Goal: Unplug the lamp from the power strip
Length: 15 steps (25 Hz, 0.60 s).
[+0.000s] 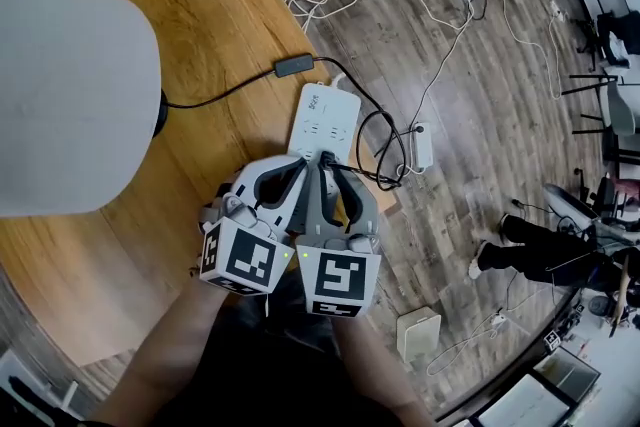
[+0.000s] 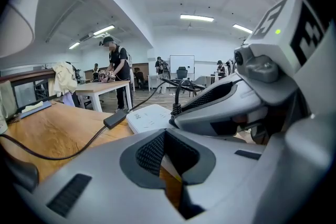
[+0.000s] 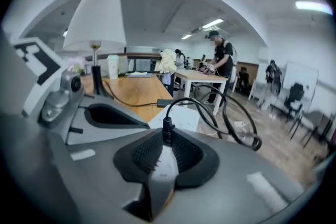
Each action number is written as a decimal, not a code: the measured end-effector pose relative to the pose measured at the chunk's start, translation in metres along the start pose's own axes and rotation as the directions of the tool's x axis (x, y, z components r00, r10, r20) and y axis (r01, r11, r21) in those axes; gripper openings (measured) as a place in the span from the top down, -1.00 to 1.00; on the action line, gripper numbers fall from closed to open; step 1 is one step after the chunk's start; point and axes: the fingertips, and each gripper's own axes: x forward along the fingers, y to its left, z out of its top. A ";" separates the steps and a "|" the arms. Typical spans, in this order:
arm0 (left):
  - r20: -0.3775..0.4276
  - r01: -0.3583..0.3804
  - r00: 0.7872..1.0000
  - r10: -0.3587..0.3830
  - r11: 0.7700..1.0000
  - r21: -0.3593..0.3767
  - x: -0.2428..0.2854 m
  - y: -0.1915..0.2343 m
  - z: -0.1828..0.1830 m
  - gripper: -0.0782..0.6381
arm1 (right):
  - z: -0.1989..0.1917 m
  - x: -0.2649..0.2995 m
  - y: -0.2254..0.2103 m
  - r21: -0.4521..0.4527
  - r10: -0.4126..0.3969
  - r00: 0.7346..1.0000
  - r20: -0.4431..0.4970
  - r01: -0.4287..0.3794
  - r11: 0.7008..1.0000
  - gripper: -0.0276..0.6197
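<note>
Plug (image 3: 167, 126): black, pinched between the right gripper (image 3: 165, 137) jaws, which are closed on it, cord rising out of the tips. Head view puts the plug (image 1: 326, 156) at the near, 6 o'clock end of the white strip (image 1: 322, 115); cannot tell if it is seated in a socket. Left gripper (image 2: 165, 134): tips together, nothing between them, wood showing through the gap under the pads. In the head view it lies just beside the right gripper (image 1: 327, 163), at its 9 o'clock, and both point to 12 o'clock. The strip lies at the table (image 1: 200, 5) edge. Black cord loops (image 1: 385, 140) off the strip's 3 o'clock side over the wood floor. 1 inline switch (image 1: 293, 67) at 11 o'clock of the strip, its cord running toward the lamp (image 1: 60, 85), whose white shade fills 9 to 10 o'clock. A 2nd small white strip (image 1: 422, 147) lies on the floor at 3 o'clock. In the left gripper view, a person (image 2: 118, 68) stands at a far table.
</note>
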 end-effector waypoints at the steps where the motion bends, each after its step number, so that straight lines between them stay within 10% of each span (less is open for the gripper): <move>1: 0.000 0.000 1.000 0.000 1.000 0.003 0.000 0.000 0.000 0.79 | 0.000 -0.002 -0.004 0.098 0.016 0.999 0.031 -0.019 0.995 0.71; 4: 0.003 0.002 1.000 -0.002 1.000 0.006 0.001 0.001 -0.002 0.79 | 0.009 -0.006 -0.006 0.283 0.061 0.989 0.136 -0.097 0.954 0.72; 15: 0.021 0.017 1.000 -0.016 0.998 -0.052 -0.002 0.004 0.003 0.79 | 0.008 -0.002 -0.005 0.215 0.089 0.994 0.058 -0.100 0.971 0.71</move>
